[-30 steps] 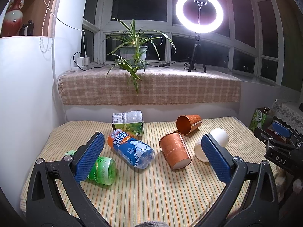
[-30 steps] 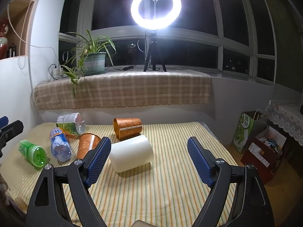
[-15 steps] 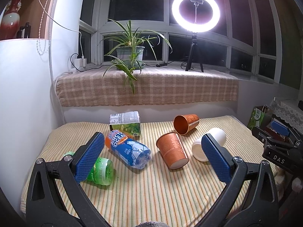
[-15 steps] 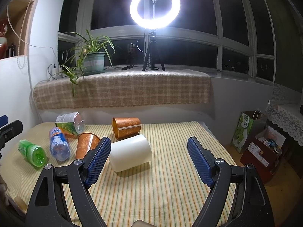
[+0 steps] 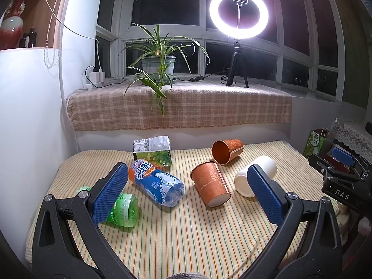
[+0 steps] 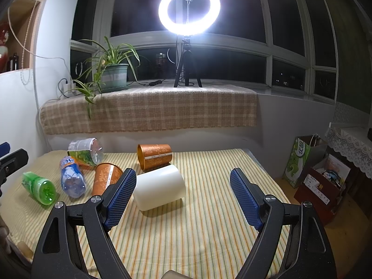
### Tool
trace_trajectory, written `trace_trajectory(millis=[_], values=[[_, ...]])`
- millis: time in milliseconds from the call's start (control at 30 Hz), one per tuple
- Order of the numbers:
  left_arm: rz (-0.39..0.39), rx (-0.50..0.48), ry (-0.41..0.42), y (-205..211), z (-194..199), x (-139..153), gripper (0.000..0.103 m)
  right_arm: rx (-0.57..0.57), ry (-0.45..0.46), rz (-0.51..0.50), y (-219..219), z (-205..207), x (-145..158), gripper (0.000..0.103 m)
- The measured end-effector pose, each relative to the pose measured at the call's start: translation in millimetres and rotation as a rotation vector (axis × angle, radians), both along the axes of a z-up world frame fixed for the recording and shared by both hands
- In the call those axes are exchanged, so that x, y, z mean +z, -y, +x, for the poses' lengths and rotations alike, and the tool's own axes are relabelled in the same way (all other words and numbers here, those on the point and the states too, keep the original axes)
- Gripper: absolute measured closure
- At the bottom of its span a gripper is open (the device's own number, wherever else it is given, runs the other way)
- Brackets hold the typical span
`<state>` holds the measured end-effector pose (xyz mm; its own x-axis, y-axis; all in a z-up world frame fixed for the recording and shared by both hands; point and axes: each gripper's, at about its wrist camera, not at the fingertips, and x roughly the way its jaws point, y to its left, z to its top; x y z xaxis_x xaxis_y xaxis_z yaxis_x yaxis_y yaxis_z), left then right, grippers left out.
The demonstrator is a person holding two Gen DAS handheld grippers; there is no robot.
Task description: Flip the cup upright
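Cup: three lie on their sides on the striped cloth; none stands upright yet.
White cup: just ahead of the right gripper, toward its left finger and close beside that pad, resting on the cloth.
White cup axis: runs roughly crosswise to the right gripper's fingers, slanting away to the right; in the left wrist view its nearer, closed-looking end faces that camera.
Near orange cup: ahead of the left gripper, between its finger lines but well beyond the tips, flat end toward the camera.
Far orange cup: farther back, open mouth turned toward the left gripper.
Right gripper state: spread wide, nothing between the pads.
Left gripper state: likewise wide apart and empty.
Nearer hand: the right, judging by how large the white cup sits at its fingertips.
Key relation: the cup is off-centre to the left, so a small leftward shift would likely bring it between the pads.
Clutter: blue bottle and green bottle lie left, apart from the cups.
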<state>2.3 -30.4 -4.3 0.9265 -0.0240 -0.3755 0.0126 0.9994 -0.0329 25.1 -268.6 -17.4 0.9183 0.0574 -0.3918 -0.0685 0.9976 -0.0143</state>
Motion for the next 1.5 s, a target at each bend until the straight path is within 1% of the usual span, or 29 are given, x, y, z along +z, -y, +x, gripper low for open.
trace_trajectory(millis=[500,767,1000,1133,1233,1333,1500], values=[[0.010,-0.018,-0.008,1.8,-0.6,-4.0,0.000,-0.004,-0.012,0.000,1.9,1.4,-2.3,0.020],[0.032,-0.047,-0.019,5.1,3.4,-2.4,0.000,-0.002,-0.019,0.002,3.3,2.3,-4.5,0.020],[0.048,-0.094,-0.039,12.5,10.2,-0.5,0.000,-0.005,-0.026,0.005,7.1,3.0,-7.8,0.020],[0.052,-0.155,-0.070,19.0,19.5,0.5,0.000,-0.013,-0.033,0.014,10.9,3.5,-10.0,0.020],[0.040,-0.235,-0.125,25.3,33.9,-0.8,0.000,-0.019,-0.040,0.022,15.3,3.3,-12.0,0.020],[0.053,-0.290,-0.164,35.9,48.7,-3.3,0.000,-0.027,-0.042,0.029,20.2,3.0,-13.2,0.020],[0.066,-0.418,-0.273,59.9,79.2,-11.0,0.000,-0.041,-0.055,0.038,29.0,3.0,-17.8,0.020]])
